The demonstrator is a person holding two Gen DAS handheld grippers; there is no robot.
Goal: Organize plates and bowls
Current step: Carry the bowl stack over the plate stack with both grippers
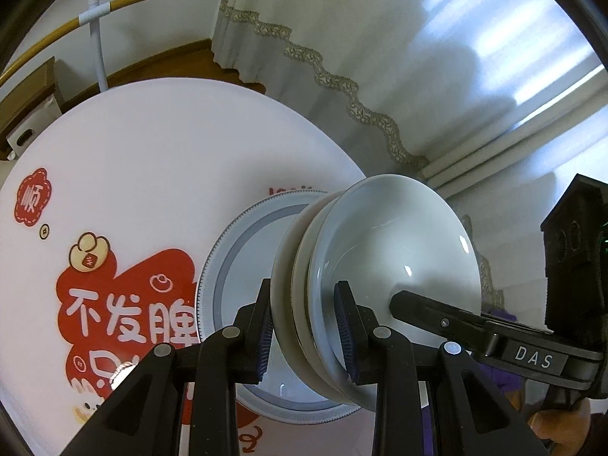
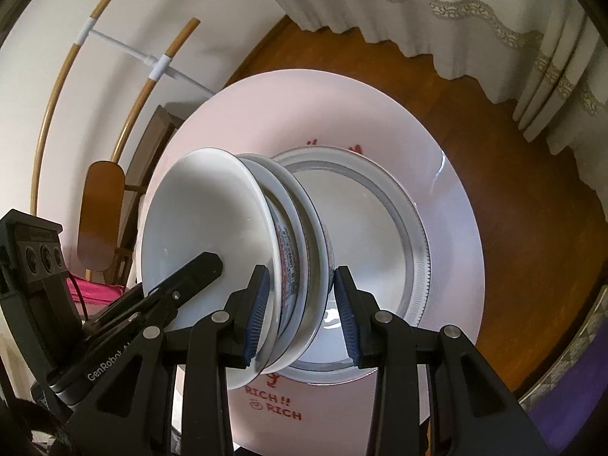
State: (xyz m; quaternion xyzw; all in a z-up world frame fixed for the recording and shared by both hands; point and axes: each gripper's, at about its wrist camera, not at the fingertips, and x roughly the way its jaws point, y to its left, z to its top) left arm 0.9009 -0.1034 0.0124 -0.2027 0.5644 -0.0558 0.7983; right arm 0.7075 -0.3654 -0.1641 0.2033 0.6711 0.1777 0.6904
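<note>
A stack of white bowls is held by its rim from two opposite sides, above a grey-rimmed plate. My left gripper is shut on the stack's rim, one pad inside the top bowl, one under the bottom bowl. My right gripper is shut on the opposite rim the same way. Each view shows the other gripper at its edge. Whether the stack rests on the plate or is lifted I cannot tell.
The plate sits on a round white table with red printed characters. A wooden floor, a lace-edged curtain, a wooden chair and a cardboard box lie around it.
</note>
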